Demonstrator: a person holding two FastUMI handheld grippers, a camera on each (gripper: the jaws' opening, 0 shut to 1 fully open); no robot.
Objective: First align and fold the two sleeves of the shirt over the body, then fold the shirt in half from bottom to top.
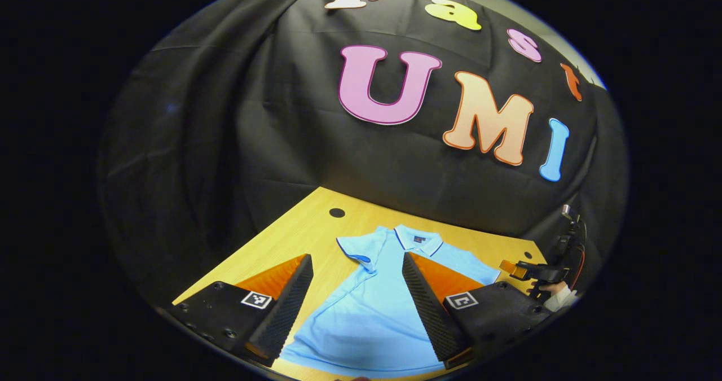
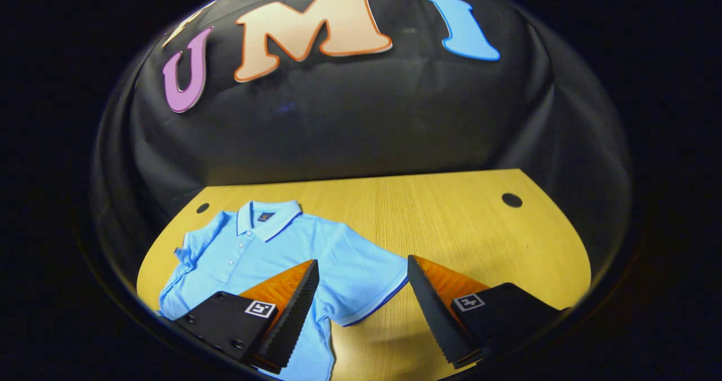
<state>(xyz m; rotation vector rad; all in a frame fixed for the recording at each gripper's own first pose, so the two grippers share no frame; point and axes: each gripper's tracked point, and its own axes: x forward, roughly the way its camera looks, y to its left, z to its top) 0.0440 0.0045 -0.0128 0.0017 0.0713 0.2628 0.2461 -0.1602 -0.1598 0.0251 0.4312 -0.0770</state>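
I see the light blue short-sleeved polo shirt (image 1: 378, 307) lying flat, face up, on the pale wooden surface (image 1: 293, 240), collar toward the black cloth wall. In the left gripper view, my left tongs (image 1: 357, 305) hang above the shirt body, spread wide, nothing between the fingers. One sleeve (image 1: 356, 252) lies at 11 o'clock from the tongs, its hem curled under a bit. The other tongs (image 1: 510, 268), and the hand holding them, sit at 3 o'clock, off the shirt's far shoulder; can't tell their gap from here.

In the right gripper view, my right tongs (image 2: 362, 307) are also spread wide and hold nothing. They hover over the shirt's (image 2: 265, 257) outstretched sleeve (image 2: 366, 282), whose dark-trimmed hem lies between the fingers. The collar (image 2: 268, 214) is at 11 o'clock.

Two round dark holes in the surface (image 2: 451, 228): one (image 2: 511, 200) at 2 o'clock, well apart from the shirt, the other (image 2: 202, 207) at 10 o'clock, near the far shoulder. Bare wood to the right of the sleeve; nothing lies on the shirt.
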